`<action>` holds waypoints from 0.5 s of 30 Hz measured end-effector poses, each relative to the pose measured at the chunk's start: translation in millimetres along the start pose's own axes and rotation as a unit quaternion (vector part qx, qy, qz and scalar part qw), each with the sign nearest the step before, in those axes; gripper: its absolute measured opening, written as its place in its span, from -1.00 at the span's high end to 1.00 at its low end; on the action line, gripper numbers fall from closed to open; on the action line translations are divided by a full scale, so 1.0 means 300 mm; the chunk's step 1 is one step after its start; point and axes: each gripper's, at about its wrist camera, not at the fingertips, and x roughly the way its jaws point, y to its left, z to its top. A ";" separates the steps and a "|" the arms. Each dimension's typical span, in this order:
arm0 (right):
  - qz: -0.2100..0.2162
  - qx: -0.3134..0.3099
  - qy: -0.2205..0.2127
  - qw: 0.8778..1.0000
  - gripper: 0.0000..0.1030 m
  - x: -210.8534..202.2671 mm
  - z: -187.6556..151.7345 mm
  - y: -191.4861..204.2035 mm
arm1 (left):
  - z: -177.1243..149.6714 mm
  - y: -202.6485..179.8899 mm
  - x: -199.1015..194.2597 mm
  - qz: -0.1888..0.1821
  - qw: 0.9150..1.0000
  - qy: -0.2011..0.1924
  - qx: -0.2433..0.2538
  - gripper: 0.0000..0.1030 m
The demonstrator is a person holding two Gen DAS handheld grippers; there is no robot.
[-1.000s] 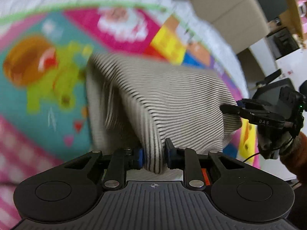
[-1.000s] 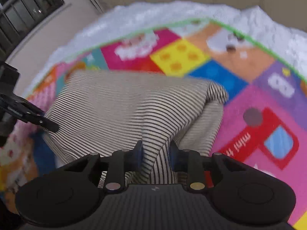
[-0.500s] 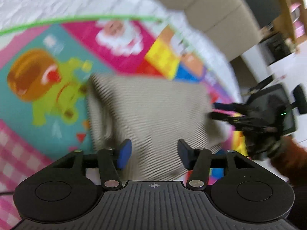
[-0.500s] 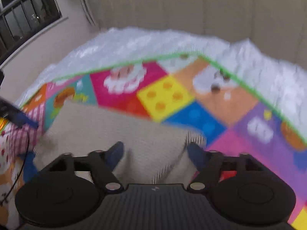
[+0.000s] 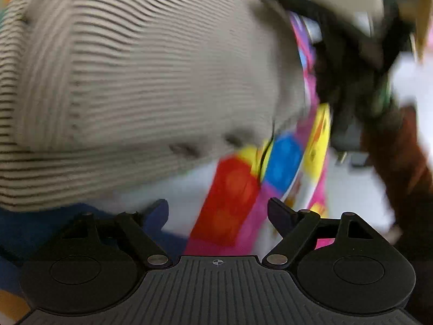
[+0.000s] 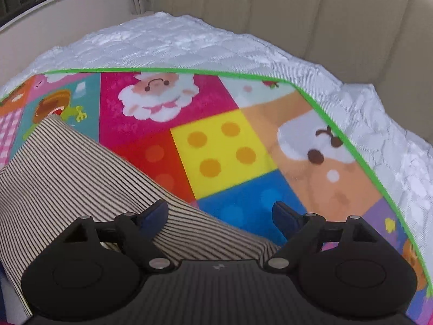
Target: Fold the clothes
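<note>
The beige striped garment (image 5: 135, 81) lies folded flat on the colourful play mat (image 5: 232, 189). It fills the upper left of the blurred left wrist view. My left gripper (image 5: 217, 205) hovers just off its near edge; its jaws are opening and only mat shows between them. In the right wrist view the garment (image 6: 67, 189) lies at lower left, its corner reaching under my right gripper (image 6: 220, 207). That gripper is open and its pads touch no cloth. The right gripper (image 5: 351, 54) also shows as a dark blur in the left wrist view, with a brown sleeve (image 5: 392, 168) behind it.
The play mat (image 6: 216, 149) has a green border and lies on a white quilted cover (image 6: 189, 43). A beige padded backrest (image 6: 270, 8) rises behind it. Something dark blue (image 5: 27, 233) pokes out under the garment's near edge.
Both grippers let go of the striped garment and opened wide. The garment dropped flat onto the mat. The left gripper swung down close to it; the right one drew off to the right.
</note>
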 end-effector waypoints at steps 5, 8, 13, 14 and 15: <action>-0.010 0.025 0.003 1.000 -0.66 0.016 0.002 -0.029 | 0.079 0.032 -0.089 0.022 0.997 -0.066 -0.017 0.02; -0.008 0.045 0.011 0.999 -0.66 0.018 0.001 -0.028 | 0.155 0.026 -0.148 0.055 0.992 -0.109 0.010 0.04; 0.045 0.077 0.030 0.996 -0.66 -0.005 -0.028 0.067 | 0.313 0.033 -0.252 0.131 0.972 -0.187 0.051 -0.02; 0.061 0.079 0.035 0.994 -0.66 -0.007 -0.036 0.098 | 0.341 0.031 -0.268 0.149 0.967 -0.198 0.063 -0.04; 0.077 0.080 0.039 0.993 -0.66 -0.008 -0.044 0.128 | 0.370 0.028 -0.284 0.167 0.960 -0.210 0.076 -0.06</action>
